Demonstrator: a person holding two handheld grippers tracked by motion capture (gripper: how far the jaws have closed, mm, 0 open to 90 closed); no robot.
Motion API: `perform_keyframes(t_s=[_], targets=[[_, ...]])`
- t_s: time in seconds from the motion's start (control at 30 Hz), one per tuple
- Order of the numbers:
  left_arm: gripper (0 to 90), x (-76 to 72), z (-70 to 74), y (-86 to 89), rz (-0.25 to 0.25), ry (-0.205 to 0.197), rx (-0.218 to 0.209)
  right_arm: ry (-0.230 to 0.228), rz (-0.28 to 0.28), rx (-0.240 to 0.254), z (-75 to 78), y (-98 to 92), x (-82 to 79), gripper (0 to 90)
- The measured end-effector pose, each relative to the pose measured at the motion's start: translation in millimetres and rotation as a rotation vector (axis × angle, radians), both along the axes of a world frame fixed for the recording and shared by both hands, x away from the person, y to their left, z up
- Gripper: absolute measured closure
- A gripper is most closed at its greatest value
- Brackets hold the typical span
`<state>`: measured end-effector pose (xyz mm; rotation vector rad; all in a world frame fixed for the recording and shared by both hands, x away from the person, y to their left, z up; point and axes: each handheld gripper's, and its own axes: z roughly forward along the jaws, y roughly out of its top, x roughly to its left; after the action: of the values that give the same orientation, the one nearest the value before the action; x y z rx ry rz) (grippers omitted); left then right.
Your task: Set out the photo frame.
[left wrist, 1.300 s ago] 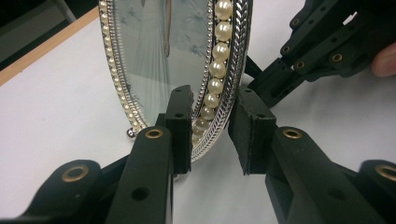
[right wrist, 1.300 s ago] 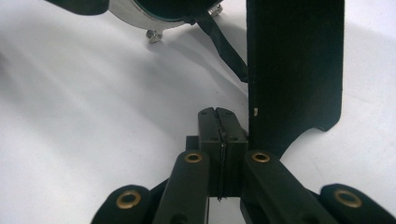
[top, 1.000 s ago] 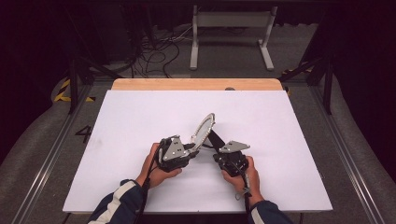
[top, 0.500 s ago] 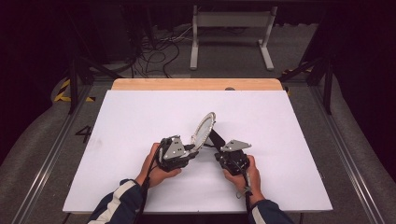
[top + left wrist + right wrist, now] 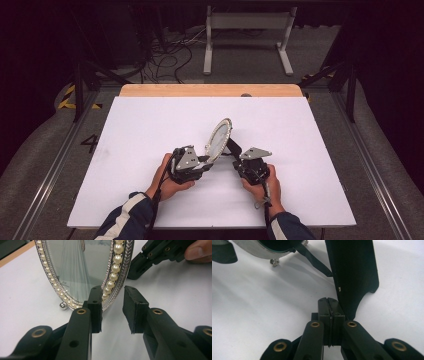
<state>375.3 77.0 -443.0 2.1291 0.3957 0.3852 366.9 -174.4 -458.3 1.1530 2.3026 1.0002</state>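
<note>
An oval picture frame (image 5: 219, 139) with a silver, pearl-studded rim stands tilted on the white table (image 5: 150, 130). In the left gripper view the frame (image 5: 75, 272) fills the upper left, and a small ball foot rests on the table. My left gripper (image 5: 207, 162) is at the frame's lower rim. Its jaws (image 5: 112, 307) stand apart with bare table between the pads; the rim lies just past the left pad. My right gripper (image 5: 234, 150) is behind the frame. Its jaws (image 5: 328, 302) are pressed together beside the black back stand (image 5: 354, 272).
A wooden strip (image 5: 210, 90) borders the table's far edge. Beyond it are floor cables (image 5: 165, 55) and a grey metal stand (image 5: 247, 30). Metal rails run along both sides of the table. Both of the person's hands rest on the table near its front.
</note>
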Motion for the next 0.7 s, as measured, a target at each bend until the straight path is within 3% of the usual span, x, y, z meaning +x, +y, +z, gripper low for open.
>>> perform_keyframes(t_s=[0.47,0.7], targets=[[68.1,1.0,-0.8,0.8,-0.004,0.008,-0.002,-0.003,-0.025,0.007,-0.3,-7.9,7.8,90.0],[66.9,-3.0,0.9,8.8,0.020,-0.006,0.024,-0.010,-0.041,0.006,-0.6,-9.7,9.8,90.0]])
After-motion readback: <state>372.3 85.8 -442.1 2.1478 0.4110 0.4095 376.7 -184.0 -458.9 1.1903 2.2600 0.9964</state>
